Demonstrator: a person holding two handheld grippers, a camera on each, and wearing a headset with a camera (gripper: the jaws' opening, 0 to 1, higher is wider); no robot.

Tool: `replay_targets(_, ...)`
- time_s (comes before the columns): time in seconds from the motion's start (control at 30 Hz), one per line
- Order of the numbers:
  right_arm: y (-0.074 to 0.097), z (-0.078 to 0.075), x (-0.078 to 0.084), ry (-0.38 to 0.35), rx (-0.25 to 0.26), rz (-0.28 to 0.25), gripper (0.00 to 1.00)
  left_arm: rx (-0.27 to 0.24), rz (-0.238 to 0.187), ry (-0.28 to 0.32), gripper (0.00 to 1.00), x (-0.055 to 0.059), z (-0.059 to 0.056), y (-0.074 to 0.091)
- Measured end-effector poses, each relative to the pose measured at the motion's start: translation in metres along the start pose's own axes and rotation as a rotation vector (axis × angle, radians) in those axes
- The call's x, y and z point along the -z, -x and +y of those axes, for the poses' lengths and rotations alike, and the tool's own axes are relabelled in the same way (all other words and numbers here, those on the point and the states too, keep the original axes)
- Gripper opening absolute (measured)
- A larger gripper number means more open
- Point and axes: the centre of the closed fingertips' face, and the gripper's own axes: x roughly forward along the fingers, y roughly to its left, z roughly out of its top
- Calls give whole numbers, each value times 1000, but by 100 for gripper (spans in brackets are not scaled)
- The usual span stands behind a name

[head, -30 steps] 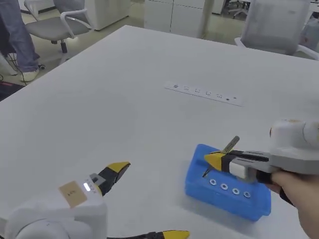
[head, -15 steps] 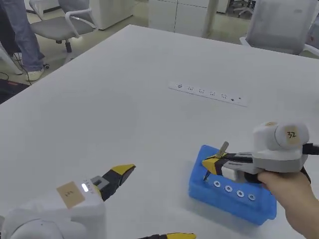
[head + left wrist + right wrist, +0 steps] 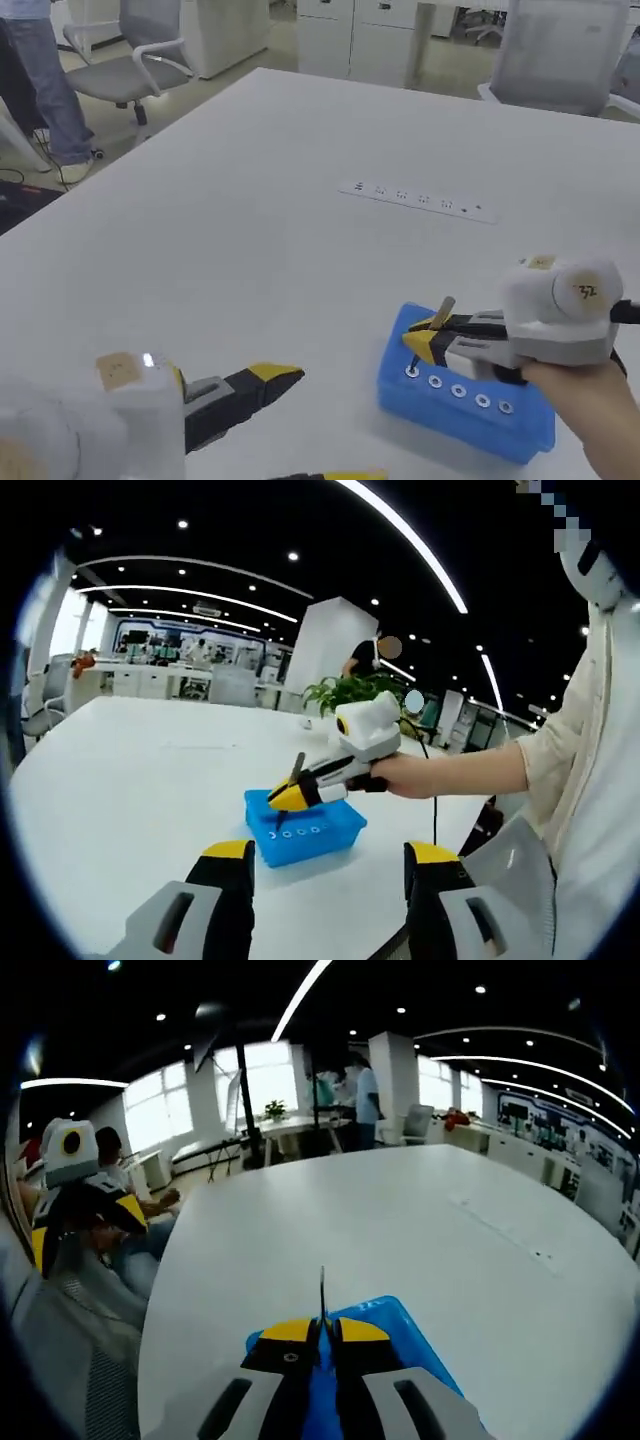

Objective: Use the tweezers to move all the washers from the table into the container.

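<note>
The white tabletop (image 3: 250, 200) is broad and plain, reaching from the near edge to a far corner beside office chairs. A blue container (image 3: 450, 428) sits flat on it toward the near right side. A long, pale socket strip (image 3: 418, 201) lies farther back, well apart from the container, with bare white surface between the two.
</note>
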Motion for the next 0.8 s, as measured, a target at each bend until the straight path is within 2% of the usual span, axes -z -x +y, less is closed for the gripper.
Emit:
replay_targets(0.03, 7, 6, -2, 23, -9, -6, 4, 32, -19, 36, 53, -8, -3, 1)
replay_targets(0.1, 19, 16, -5, 52, -14, -15, 4, 60, -53, 70, 44, -22, -4, 2)
replay_targets(0.17, 30, 24, -5, 78, -16, -9, 4, 86, -69, 79, 37, -32, -5, 2)
replay_targets(0.23, 43, 34, -5, 100, -7, -14, 4, 102, -72, 64, 32, -42, -6, 1)
replay_targets(0.33, 63, 51, -4, 56, -28, -47, 4, 144, -38, -19, 28, -49, -14, -6)
replay_targets(0.4, 70, 59, 2, 27, -40, -42, 4, 185, -3, -75, 28, -48, -21, -12)
replay_targets(0.43, 74, 64, 6, 2, -47, -33, 4, 218, 28, -104, 28, -44, -27, -16)
replay_targets(0.53, 85, 83, 19, -41, -69, -27, 4, 293, 78, -131, 25, -39, -41, -25)
replay_targets(0.57, 87, 88, 23, -50, -81, -16, 4, 331, 89, -138, 25, -37, -50, -30)
replay_targets(0.6, 89, 92, 27, -49, -88, -5, 4, 362, 101, -142, 25, -35, -56, -33)
replay_targets(0.63, 91, 100, 35, -39, -103, 21, 4, 414, 112, -151, 25, -32, -66, -37)
replay_targets(0.67, 92, 103, 40, -34, -105, 41, 4, 444, 113, -152, 25, -32, -73, -40)
replay_targets(0.73, 94, 111, 47, -31, -108, 61, 4, 505, 144, -162, 26, -26, -87, -47)
replay_targets(0.77, 95, 116, 52, -30, -118, 72, 4, 538, 175, -201, 25, -19, -94, -50)
replay_targets(0.8, 96, 118, 54, -33, -116, 73, 4, 550, 190, -227, 24, -16, -98, -53)
